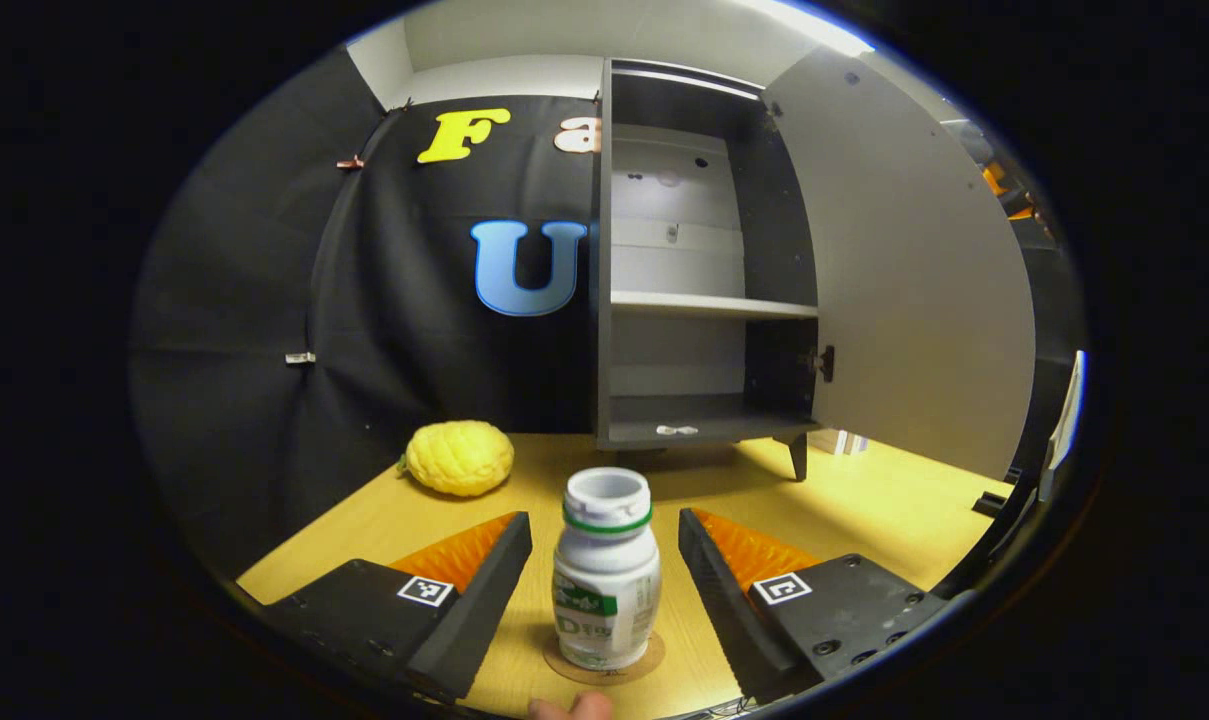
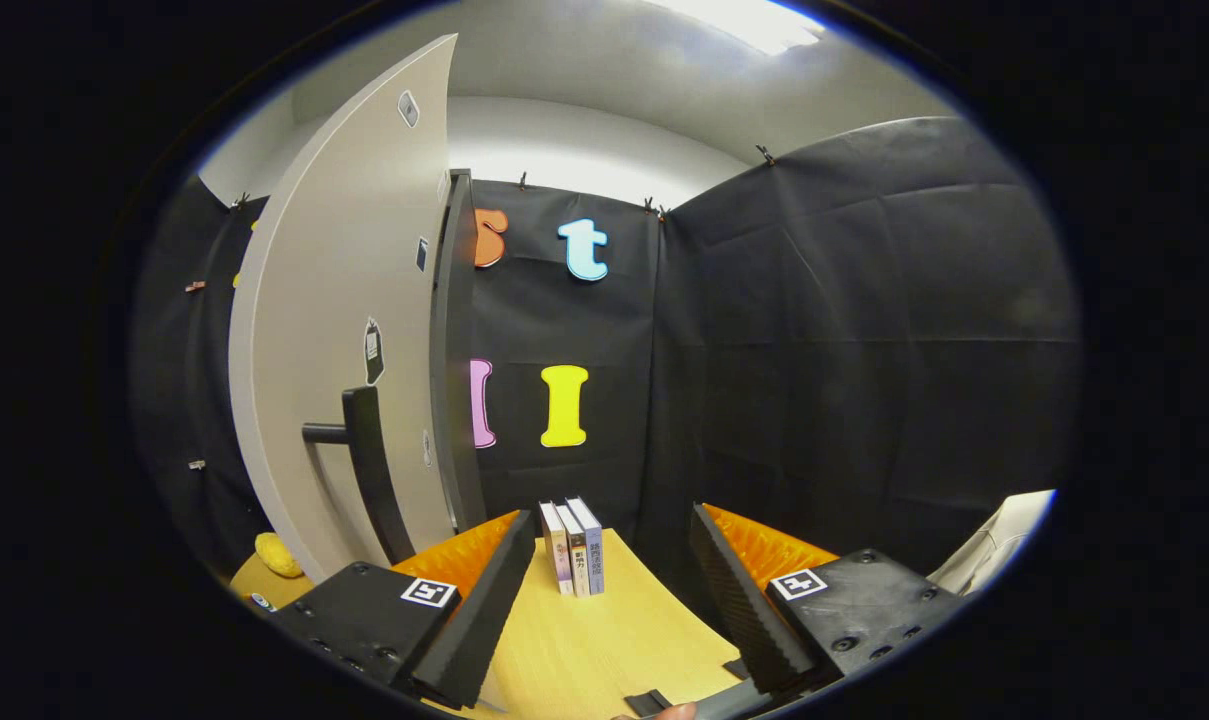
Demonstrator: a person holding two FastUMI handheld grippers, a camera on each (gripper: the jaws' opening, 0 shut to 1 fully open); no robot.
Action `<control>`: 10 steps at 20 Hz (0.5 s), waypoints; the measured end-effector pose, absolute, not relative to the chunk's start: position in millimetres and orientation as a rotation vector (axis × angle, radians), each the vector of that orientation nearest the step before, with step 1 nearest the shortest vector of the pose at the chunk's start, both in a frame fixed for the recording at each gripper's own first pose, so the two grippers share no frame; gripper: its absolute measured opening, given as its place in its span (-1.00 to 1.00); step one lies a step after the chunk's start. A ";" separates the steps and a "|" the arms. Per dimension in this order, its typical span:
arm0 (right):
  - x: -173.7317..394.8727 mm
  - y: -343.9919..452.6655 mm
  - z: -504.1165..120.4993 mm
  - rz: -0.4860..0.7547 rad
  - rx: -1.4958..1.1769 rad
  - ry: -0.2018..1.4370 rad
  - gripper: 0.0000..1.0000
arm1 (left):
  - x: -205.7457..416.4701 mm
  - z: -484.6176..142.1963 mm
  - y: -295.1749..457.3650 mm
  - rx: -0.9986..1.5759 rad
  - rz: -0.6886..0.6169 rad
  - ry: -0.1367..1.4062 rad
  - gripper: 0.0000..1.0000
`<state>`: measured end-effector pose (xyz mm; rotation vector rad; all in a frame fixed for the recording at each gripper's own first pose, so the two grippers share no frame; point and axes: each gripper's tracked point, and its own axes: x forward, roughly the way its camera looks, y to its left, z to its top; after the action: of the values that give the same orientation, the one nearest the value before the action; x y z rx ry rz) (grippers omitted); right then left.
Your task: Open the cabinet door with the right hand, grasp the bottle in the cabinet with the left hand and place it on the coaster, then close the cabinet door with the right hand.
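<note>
bottle [image 1: 606,585] | label print partly visible, unreadable | books [image 2: 572,546] | spine text too small

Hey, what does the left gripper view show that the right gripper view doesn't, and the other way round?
Left gripper view alone: the white bottle standing upright on the round coaster, between the open fingers of the left hand-held gripper with gaps on both sides, plus the cabinet's shelves.

Right gripper view alone: the door's dark handle, three books standing on the table, and the open right hand-held gripper.

Both share: the open cabinet door, the wooden table and the yellow knobbly toy.
</note>
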<state>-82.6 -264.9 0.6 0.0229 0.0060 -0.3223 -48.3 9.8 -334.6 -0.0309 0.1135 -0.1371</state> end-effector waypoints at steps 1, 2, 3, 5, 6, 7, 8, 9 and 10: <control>-81.1 -264.8 1.8 -0.319 0.019 0.007 0.95 | -49.3 -319.5 9.8 -0.015 -0.135 0.105 0.86; -80.0 -263.9 3.8 -0.313 0.011 0.005 0.96 | -50.8 -301.9 7.9 -0.004 -0.140 0.091 0.86; -78.4 -262.4 5.5 -0.308 0.000 0.002 0.96 | -53.5 -284.6 3.8 0.005 -0.149 0.079 0.86; -75.4 -253.7 11.2 -0.285 -0.011 -0.012 0.95 | -54.6 -255.1 -2.3 0.003 -0.160 0.080 0.86; -74.0 -250.5 12.8 -0.279 -0.006 -0.014 0.96 | -54.2 -240.4 -7.5 -0.017 -0.172 0.087 0.85; -72.8 -248.7 12.6 -0.273 0.003 -0.010 0.95 | -54.4 -224.4 -10.3 -0.046 -0.171 0.088 0.86; -71.4 -247.0 12.2 -0.265 0.010 -0.007 0.96 | -53.6 -207.1 -12.0 -0.074 -0.167 0.089 0.86; -71.1 -247.0 12.3 -0.260 0.015 -0.007 1.00 | -51.3 -190.5 -13.0 -0.095 -0.160 0.088 0.86; -70.9 -247.2 12.7 -0.254 0.016 -0.009 0.95 | -48.4 -172.5 -13.4 -0.102 -0.149 0.082 0.86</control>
<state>-70.9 -247.2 12.7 0.0162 -0.0090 -0.2544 -48.4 -13.4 -172.5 -0.1023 0.0819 -0.1486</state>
